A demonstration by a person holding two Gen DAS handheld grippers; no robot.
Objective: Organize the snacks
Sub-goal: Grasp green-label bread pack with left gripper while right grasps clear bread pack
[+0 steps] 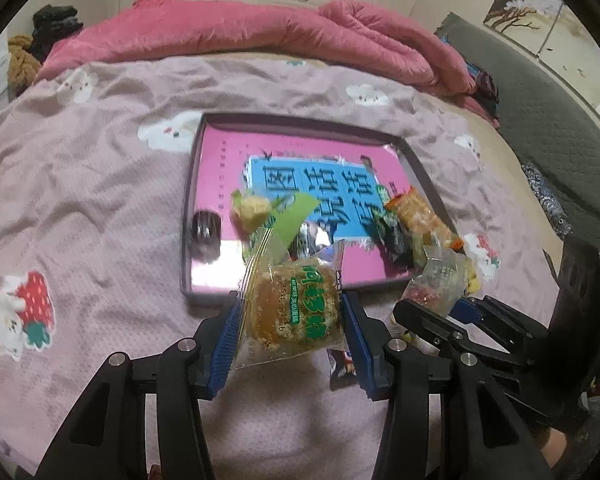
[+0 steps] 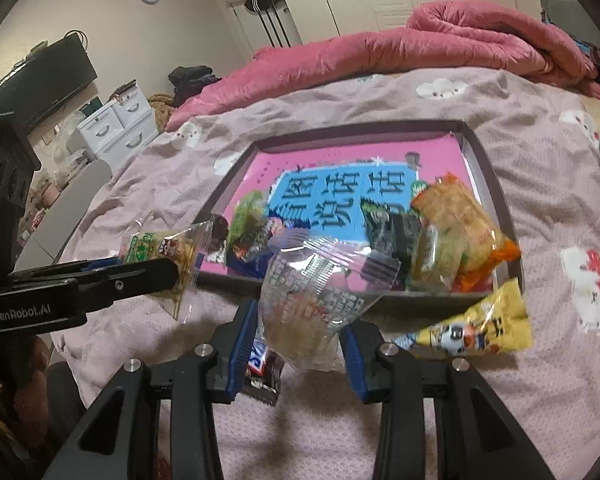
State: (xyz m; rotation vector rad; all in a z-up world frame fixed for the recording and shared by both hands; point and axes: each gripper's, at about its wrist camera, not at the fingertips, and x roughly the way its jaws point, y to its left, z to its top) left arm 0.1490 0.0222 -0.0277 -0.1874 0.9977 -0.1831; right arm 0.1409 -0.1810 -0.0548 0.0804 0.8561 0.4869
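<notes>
My left gripper (image 1: 292, 308) is shut on a clear packet with a round golden cake and green lettering (image 1: 296, 312), held above the bed just in front of the tray. My right gripper (image 2: 300, 320) is shut on a clear printed snack packet (image 2: 316, 292), also raised near the tray's front rim. Each gripper shows in the other's view: the right gripper (image 1: 432, 306) with its packet (image 1: 444, 276), the left gripper (image 2: 168, 270) with the cake packet (image 2: 168, 248). The dark-rimmed tray (image 2: 496, 184) with a pink and blue bottom holds an orange packet (image 2: 460, 220), a dark green packet (image 2: 388, 228) and a light green packet (image 2: 248, 216).
A yellow packet (image 2: 480, 328) lies on the pink bedsheet (image 1: 80, 200) right of the tray's front corner. A dark chocolate-bar wrapper (image 2: 264, 372) lies under my right gripper. A dark round item (image 1: 206, 236) sits in the tray's left end. A pink quilt (image 1: 260, 32) is heaped behind.
</notes>
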